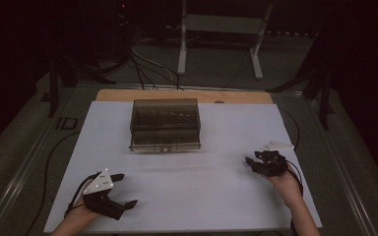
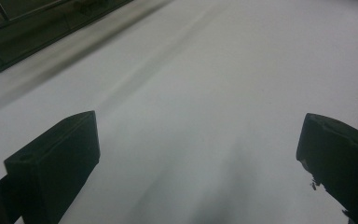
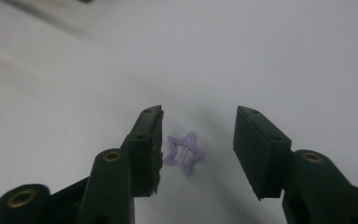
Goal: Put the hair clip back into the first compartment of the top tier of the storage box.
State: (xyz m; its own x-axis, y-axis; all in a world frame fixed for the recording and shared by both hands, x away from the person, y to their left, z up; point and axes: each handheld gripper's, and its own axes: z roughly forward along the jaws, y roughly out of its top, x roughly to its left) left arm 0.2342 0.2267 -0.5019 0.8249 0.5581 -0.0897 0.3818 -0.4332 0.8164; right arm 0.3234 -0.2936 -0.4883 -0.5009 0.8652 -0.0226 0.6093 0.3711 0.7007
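Note:
A small purple star-shaped clip (image 3: pixel 184 153) lies flat on the white table sheet. My right gripper (image 3: pixel 198 140) is open with its jaws on either side of the star, just above it and not touching it. From above, the right gripper (image 1: pixel 256 161) sits at the right side of the sheet. My left gripper (image 1: pixel 125 189) rests open at the front left, its jaws spread wide over bare white sheet (image 2: pixel 200 140) with nothing between them. A smoky transparent plastic box (image 1: pixel 165 124) with a shut lid stands at the back centre.
The white sheet (image 1: pixel 216 182) covers a wooden table. A corner of the box (image 2: pixel 32 32) lies to the upper left of the left gripper. Cables and a white frame stand on the floor beyond the table.

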